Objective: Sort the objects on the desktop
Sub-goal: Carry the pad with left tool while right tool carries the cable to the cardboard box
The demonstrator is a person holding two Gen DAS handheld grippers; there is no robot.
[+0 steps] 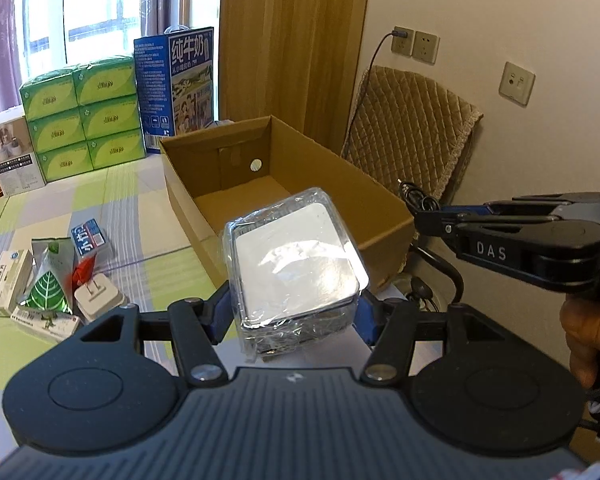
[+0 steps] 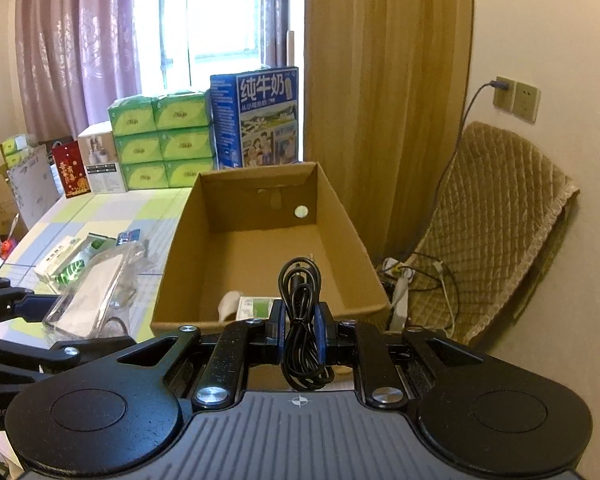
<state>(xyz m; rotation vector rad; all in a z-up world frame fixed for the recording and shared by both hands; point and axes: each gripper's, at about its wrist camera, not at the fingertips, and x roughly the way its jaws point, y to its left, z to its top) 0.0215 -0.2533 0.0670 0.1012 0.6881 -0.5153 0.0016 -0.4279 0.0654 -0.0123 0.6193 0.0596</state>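
An open brown cardboard box (image 2: 260, 240) sits on the checked tabletop (image 1: 140, 216), small packets (image 1: 48, 280) scattered to its left (green tissue packs (image 1: 84, 116) stacked behind them), a quilted tan cushion (image 2: 496, 224) to its right.

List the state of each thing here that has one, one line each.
Left claw: shut on the wrapped box, held in the air.
Right claw: shut on the coiled black cable.
Cardboard box: open, a few small things inside.
Wall socket: plug in it.
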